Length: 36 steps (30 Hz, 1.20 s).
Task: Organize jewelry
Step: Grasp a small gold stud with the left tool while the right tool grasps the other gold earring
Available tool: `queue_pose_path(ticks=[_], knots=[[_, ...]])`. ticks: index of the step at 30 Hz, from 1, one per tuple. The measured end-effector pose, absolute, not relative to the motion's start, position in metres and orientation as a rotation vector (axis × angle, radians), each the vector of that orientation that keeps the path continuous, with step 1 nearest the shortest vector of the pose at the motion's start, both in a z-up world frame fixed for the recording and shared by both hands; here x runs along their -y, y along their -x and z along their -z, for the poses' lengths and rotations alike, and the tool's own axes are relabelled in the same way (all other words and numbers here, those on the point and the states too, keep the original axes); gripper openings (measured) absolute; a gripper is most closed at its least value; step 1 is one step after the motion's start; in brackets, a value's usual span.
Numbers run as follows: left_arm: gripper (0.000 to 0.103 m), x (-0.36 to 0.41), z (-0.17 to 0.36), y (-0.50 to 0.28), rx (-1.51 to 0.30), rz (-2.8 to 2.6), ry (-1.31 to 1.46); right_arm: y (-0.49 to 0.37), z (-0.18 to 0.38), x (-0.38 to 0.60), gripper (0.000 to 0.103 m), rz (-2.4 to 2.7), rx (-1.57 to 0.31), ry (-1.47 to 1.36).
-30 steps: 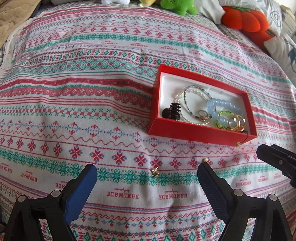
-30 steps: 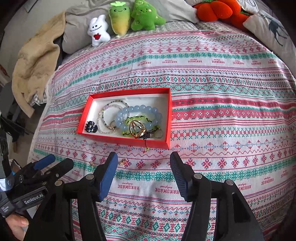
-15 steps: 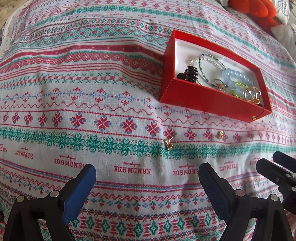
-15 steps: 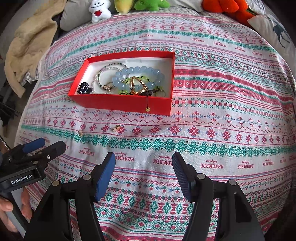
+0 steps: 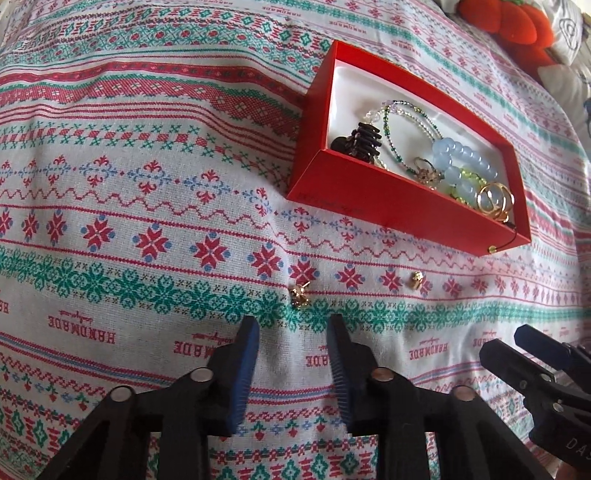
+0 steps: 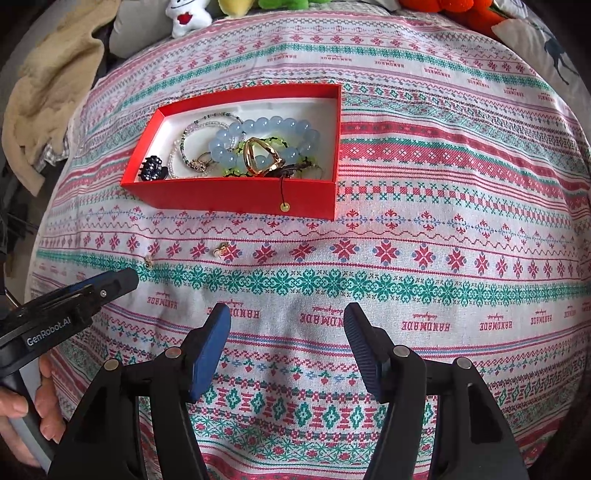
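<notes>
A red jewelry box (image 5: pixel 388 206) (image 6: pixel 229 192) with a white lining sits on the patterned bedspread. It holds bead bracelets, a blue bead bracelet (image 6: pixel 266 129), gold rings (image 5: pixel 495 199) and a dark hair claw (image 5: pixel 360 142). Two small gold earrings lie loose on the cloth in front of it: one (image 5: pixel 299 293) (image 6: pixel 148 261) just ahead of my left gripper (image 5: pixel 293 328), one (image 5: pixel 416 277) (image 6: pixel 221 250) further right. The left gripper is open but narrowed, empty. My right gripper (image 6: pixel 286 317) is open wide and empty, nearer than the earrings.
The bedspread (image 6: pixel 406 229) bulges over the bed. Plush toys (image 6: pixel 184 16) and an orange plush (image 5: pixel 509 22) lie at the far edge, a beige blanket (image 6: pixel 48 88) at the left. The right gripper's tip (image 5: pixel 532 350) shows at the left view's right edge.
The left gripper has moved closer to the near earring and its jaws have narrowed from wide open. The right gripper has moved a little closer to the box, still wide open.
</notes>
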State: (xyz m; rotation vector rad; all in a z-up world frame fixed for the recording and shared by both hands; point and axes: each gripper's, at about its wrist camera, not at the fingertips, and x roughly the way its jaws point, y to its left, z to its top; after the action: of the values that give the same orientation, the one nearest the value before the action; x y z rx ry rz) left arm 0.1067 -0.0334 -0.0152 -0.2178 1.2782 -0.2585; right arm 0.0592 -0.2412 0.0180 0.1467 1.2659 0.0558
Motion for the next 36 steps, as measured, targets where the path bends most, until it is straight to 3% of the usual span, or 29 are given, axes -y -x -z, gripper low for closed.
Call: queue_pose_path(ticks=[3,12,18,36], knots=[[0.018,0.040,0.019,-0.111,-1.278,0.251,0.206,-0.059,-0.018,0.242,0.066,-0.055,-1.265,-0.154],[0.017,0.062,0.028,-0.126,-1.270,0.195,0.143,-0.059,-0.018,0.243,0.066,-0.057,-1.266,-0.161],[0.004,0.081,0.032,-0.133,-1.254,0.172,0.061,-0.059,-0.017,0.245,0.066,-0.052,-1.269,-0.165],[0.003,0.062,0.009,-0.114,-1.216,0.219,0.049,-0.079,-0.013,0.232,0.066,-0.093,-1.268,-0.230]])
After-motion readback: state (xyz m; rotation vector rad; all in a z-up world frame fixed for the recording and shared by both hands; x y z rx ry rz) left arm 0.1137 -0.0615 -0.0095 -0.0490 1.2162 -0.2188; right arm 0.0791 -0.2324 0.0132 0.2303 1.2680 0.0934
